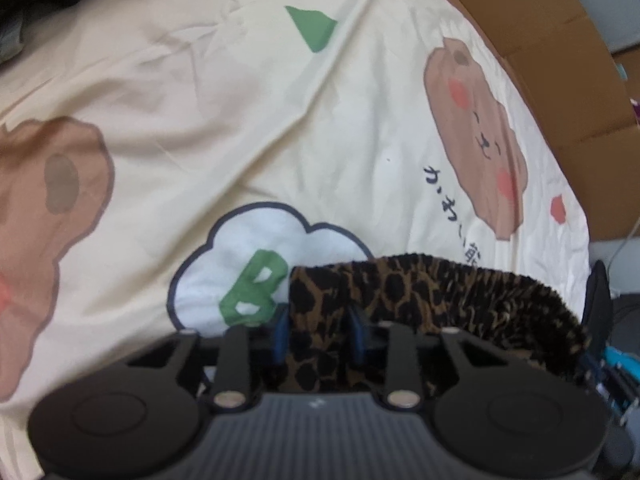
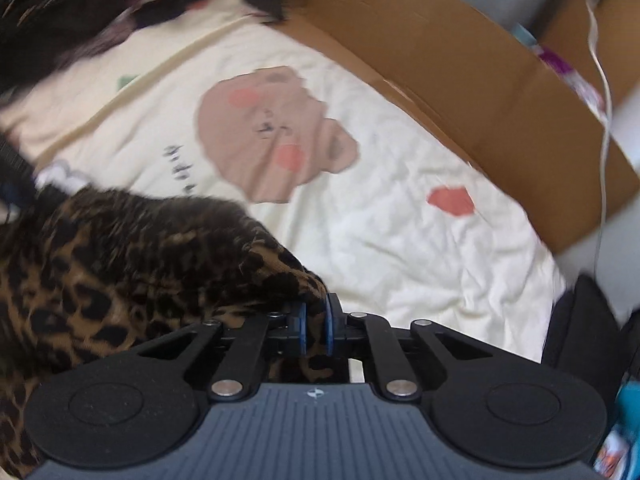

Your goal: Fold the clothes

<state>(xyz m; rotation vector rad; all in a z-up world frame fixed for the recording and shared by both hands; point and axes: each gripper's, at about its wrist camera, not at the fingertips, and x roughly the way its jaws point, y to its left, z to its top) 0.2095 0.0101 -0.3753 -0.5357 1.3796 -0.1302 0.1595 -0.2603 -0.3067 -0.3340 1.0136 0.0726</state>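
Leopard-print garment (image 1: 420, 292) held up over cream cartoon-bear bedsheet (image 1: 240, 120), stretched between both grippers. Left gripper (image 1: 318, 336): blue fingers (image 1: 280, 340) partly closed, clamping thick fold of garment. Right gripper (image 2: 316, 330): fingers (image 2: 301, 332) nearly together, pinching garment corner. Cardboard box (image 2: 460, 80) beside sheet's far edge. White cable (image 2: 602, 120) hangs over box.

Garment stretched between two grippers above a printed sheet

The leopard-print garment (image 1: 420, 300) lies on the cream cartoon-bear bedsheet (image 1: 200, 100), one end between the fingers of the left gripper (image 1: 318, 336), the other end in the right gripper (image 2: 316, 330); the brown cardboard box (image 2: 460, 92) runs along the sheet's far right edge.
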